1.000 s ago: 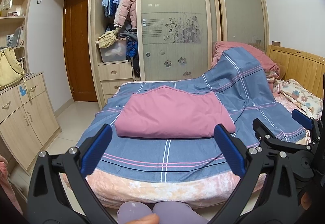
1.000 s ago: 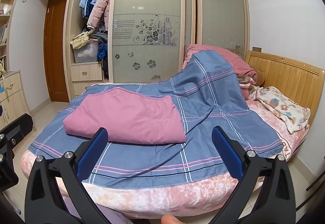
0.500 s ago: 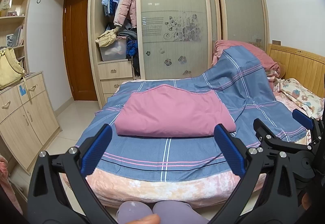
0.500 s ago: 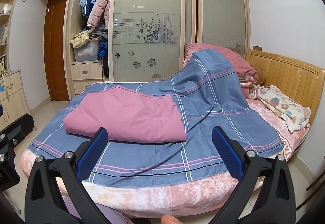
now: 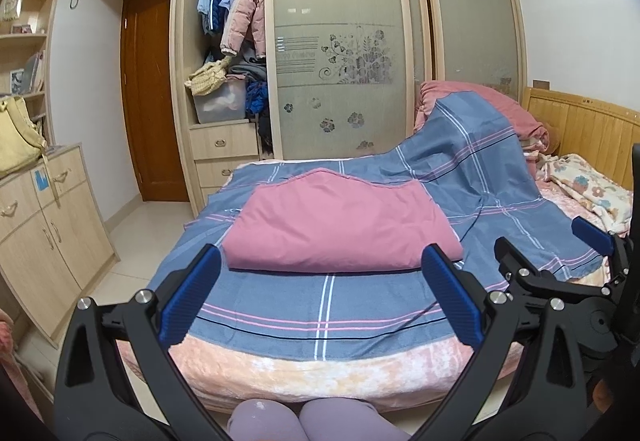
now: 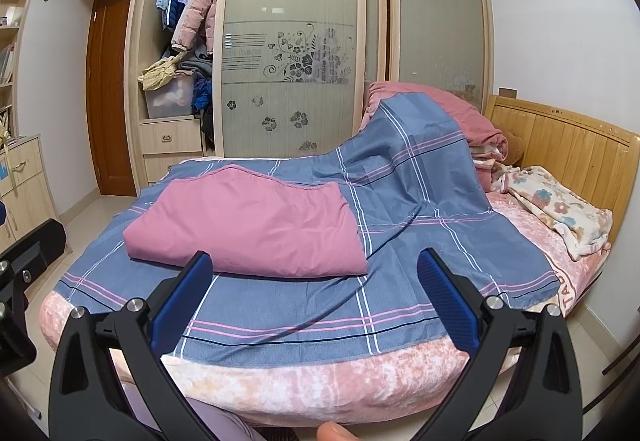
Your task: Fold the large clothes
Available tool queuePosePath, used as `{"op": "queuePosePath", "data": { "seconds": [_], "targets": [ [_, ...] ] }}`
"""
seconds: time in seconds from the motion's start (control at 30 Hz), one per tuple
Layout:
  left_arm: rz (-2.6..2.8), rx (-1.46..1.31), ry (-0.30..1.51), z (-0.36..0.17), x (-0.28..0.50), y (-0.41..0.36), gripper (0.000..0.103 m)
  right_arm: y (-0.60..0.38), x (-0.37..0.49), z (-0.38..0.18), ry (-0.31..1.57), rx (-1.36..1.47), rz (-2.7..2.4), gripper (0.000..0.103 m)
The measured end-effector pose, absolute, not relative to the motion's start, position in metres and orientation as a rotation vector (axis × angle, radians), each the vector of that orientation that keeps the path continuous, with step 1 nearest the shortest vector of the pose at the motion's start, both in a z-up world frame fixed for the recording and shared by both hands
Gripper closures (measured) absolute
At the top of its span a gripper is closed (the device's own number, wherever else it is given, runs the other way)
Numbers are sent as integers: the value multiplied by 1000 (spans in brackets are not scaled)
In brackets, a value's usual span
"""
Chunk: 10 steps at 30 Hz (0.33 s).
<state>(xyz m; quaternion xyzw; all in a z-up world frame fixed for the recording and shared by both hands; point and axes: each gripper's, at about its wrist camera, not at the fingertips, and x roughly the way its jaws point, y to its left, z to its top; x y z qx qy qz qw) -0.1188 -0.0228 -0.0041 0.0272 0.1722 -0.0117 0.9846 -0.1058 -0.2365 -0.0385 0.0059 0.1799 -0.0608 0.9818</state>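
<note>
A pink cloth (image 5: pixel 340 225) lies folded into a flat rectangle on a blue plaid sheet (image 5: pixel 320 305) spread over the bed; it also shows in the right wrist view (image 6: pixel 248 229) on the sheet (image 6: pixel 420 249). My left gripper (image 5: pixel 320 293) is open and empty, held short of the bed's near edge, in front of the pink cloth. My right gripper (image 6: pixel 316 293) is open and empty, also short of the bed edge, to the right of the left one (image 5: pixel 592 241). Neither touches any cloth.
The bed has a pink fleece cover (image 6: pixel 320 373) and a wooden headboard (image 6: pixel 560 153) at right. A floral blanket (image 6: pixel 560 209) and a pink quilt pile (image 6: pixel 460 113) lie near it. An open wardrobe (image 5: pixel 228 81) and a cabinet (image 5: pixel 44 233) stand at left.
Both views have shifted very slightly; the bed and pink cloth sit marginally lower in the frames. The cloths have not moved and both grippers stay open.
</note>
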Motion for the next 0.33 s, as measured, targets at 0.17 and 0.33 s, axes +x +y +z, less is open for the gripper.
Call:
{"op": "queuePosePath", "data": {
  "seconds": [0.17,0.33],
  "targets": [
    [-48,41,359,-5,-115,-23,2,-239,-104,-45,372,11,-120,1],
    [-45,27,373,-8,-109,-22,2,-242,-97,-48,385,9,-117,1]
  ]
}}
